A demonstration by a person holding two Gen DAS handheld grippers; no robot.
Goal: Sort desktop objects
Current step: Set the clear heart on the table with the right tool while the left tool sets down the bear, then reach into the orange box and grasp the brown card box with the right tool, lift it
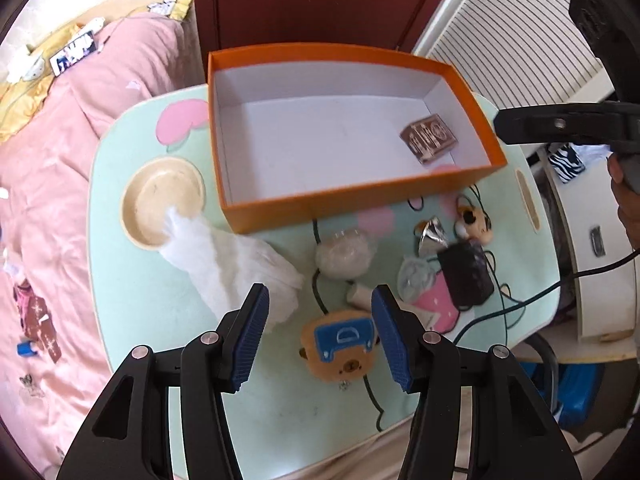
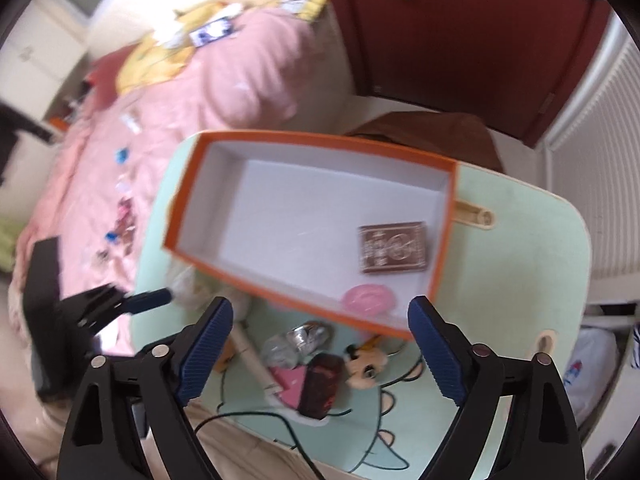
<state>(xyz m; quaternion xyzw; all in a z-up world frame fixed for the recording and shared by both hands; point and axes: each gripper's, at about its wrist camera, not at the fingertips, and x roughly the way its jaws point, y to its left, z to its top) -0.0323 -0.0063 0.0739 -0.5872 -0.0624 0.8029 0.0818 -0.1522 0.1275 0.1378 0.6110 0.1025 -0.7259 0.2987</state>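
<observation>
1 box (1 brown pack inside).

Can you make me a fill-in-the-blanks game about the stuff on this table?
1. The big box is white inside and ____ outside.
2. The brown packet lies ____ the box.
3. The white tissue has one end resting in the round ____.
4. The left gripper hangs above a plush bear pouch with its jaws ____.

Missing words: orange; inside; bowl; open
</observation>
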